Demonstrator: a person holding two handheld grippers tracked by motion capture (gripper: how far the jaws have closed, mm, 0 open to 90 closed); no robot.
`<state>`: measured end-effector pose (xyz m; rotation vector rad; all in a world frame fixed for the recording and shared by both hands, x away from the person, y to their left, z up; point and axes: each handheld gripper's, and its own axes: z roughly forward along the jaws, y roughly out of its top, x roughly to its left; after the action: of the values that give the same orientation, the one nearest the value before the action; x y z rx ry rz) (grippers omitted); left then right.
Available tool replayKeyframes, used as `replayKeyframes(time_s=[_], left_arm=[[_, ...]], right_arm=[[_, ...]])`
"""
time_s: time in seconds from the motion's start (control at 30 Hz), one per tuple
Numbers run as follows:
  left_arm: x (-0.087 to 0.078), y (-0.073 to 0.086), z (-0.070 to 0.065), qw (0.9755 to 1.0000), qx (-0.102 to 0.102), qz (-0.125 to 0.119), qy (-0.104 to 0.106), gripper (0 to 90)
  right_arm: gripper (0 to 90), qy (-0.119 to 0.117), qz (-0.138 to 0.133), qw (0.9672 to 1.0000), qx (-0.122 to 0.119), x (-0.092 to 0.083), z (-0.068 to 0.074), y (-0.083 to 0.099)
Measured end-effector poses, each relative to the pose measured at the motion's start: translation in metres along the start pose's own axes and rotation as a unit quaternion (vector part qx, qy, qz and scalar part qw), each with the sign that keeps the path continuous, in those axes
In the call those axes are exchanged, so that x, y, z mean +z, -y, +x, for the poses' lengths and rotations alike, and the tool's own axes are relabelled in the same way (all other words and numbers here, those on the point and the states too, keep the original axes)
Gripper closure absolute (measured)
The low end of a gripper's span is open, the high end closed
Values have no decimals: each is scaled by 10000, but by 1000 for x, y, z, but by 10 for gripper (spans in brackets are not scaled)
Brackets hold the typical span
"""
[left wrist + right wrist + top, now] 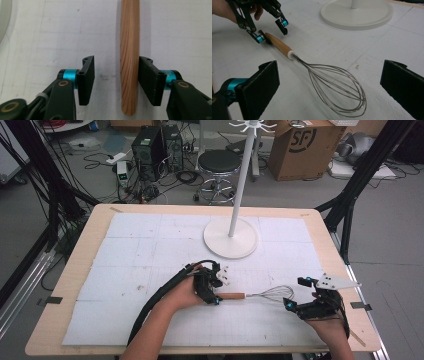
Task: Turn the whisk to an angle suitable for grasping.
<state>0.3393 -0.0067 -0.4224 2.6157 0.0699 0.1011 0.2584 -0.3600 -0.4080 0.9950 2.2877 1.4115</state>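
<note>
While the wire balloon whisk with its turned wooden handle (250,295) lies flat on the white gridded mat (150,245), just in front of the round white base of the stand (230,238), the left gripper (116,80) straddles the butt end of that handle. Its jaws stand part open: one pad touches the wood, the other stands clear, so nothing is clamped yet. Closing this near the tip could squeeze the round handle out, or let the wire head sag on lifting. The right gripper (329,82) waits with jaws wide, on the far side of the whisk from the stand base, and could snag the loops.
</note>
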Motion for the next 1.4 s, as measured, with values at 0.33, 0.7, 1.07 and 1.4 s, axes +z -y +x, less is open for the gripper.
replayKeyframes(time_s=[0.33, 0.7, 1.07, 1.4], left_arm=[[-6, 16, 14, 9984, -444, -10, -348, 397], [-3, 24, 27, 9942, -933, -184, -510, 239], [-35, 50, 20, 9863, -1134, -1177, -240, 131], [-70, 102, 3, 9652, -1569, -2061, -354, 61]], right_arm=[[12, 25, -31, 10000, 9, -2, 0, 0], [12, 16, -8, 10000, 16, -1, -1, 1], [12, 10, 30, 10000, -8, 1, 0, 1], [12, 91, 46, 9999, 13, 0, 1, 0]])
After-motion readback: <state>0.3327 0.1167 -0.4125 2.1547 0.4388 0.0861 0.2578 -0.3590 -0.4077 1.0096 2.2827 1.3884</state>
